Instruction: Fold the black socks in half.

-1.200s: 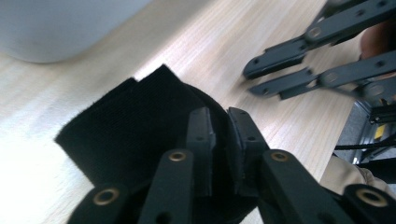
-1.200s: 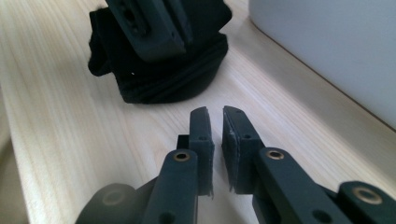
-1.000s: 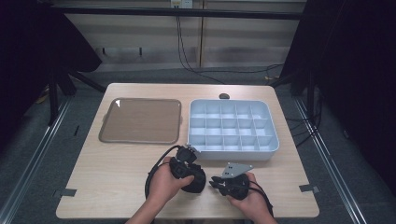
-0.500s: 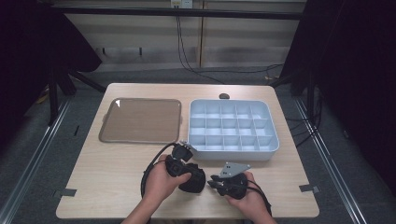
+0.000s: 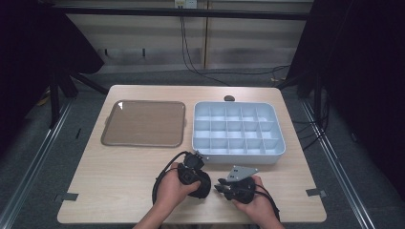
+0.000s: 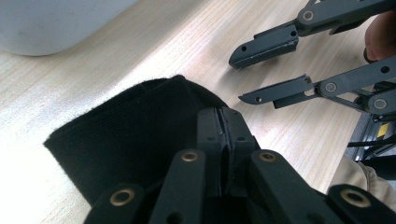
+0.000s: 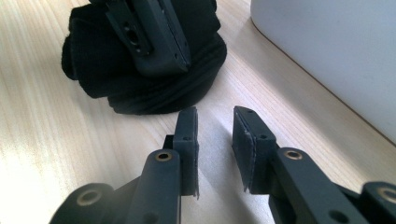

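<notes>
Since the earlier frame the left tongs (image 6: pixel 223 135) have just been closing and now pinch the black cloth (image 6: pixel 135 140); the left hand (image 5: pixel 171 191) has shifted only slightly, and the right tongs (image 7: pixel 215 140) have just been opening with nothing between them.

Taking the compartment box (image 5: pixel 239 155) as landmark: the brown tray (image 5: pixel 143 124) lies well to its left on the tabletop (image 5: pixel 110 176). The black cloth (image 5: pixel 198 183) sits just in front of the box's near left corner, bunched on the wood, apart from the box wall. The left tongs (image 5: pixel 195 175) come down onto it, jaws pressed together on a fold of the fabric. Just right of the cloth, in front of the box's near wall, the right tongs (image 5: pixel 218 185) lie low and level, pointing at the cloth, jaws a narrow gap apart and holding nothing, tips short of the fabric. The right hand (image 5: pixel 255 202) grips them from behind.
</notes>
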Demonstrator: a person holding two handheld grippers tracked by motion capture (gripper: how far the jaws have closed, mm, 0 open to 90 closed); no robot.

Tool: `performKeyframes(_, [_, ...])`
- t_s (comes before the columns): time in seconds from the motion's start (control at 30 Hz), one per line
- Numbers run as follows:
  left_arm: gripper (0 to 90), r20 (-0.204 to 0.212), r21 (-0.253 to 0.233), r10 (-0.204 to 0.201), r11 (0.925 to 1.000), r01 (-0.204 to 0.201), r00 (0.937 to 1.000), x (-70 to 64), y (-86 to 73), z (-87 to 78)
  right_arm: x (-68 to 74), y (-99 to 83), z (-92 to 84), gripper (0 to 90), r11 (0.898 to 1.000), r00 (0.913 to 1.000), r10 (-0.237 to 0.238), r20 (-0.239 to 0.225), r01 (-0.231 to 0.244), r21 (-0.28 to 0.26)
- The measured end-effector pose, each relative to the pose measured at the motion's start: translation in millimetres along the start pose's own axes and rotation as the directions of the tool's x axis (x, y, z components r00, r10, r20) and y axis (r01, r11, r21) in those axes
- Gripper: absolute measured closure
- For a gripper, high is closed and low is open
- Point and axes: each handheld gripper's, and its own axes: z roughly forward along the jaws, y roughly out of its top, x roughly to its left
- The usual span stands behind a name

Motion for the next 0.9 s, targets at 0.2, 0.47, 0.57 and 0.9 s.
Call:
performKeyframes(0.2, [84.4, -0.013, 0.016, 0.025, 0.9996, -0.025, 0.9996, -3.6, 1.4, -2.8, -1.1, 0.4, -0.8, 70.9, 1.0, 1.0, -0.002, 0.002, 0.002, -0.005])
performKeyframes(0.47, [78.2, 0.009, -0.012, 0.012, 0.9999, -0.012, 0.9999, -3.1, 1.2, -14.4, 0.0, 0.7, -0.3, 70.1, 1.0, 1.0, 0.005, 0.0, -0.005, -0.004])
performKeyframes(0.57, [75.7, -0.003, -0.018, 0.018, 0.9997, -0.018, 0.9998, -5.4, 3.3, -20.8, -0.2, 0.8, -0.1, 69.5, 1.0, 1.0, 0.004, 0.001, -0.004, -0.004])
performKeyframes(0.9, [73.6, -0.007, -0.024, 0.023, 0.9994, -0.023, 0.9997, 0.1, 4.8, -31.1, 0.9, 1.1, 0.5, 69.2, 1.0, 1.0, -0.004, -0.004, 0.004, 0.003])
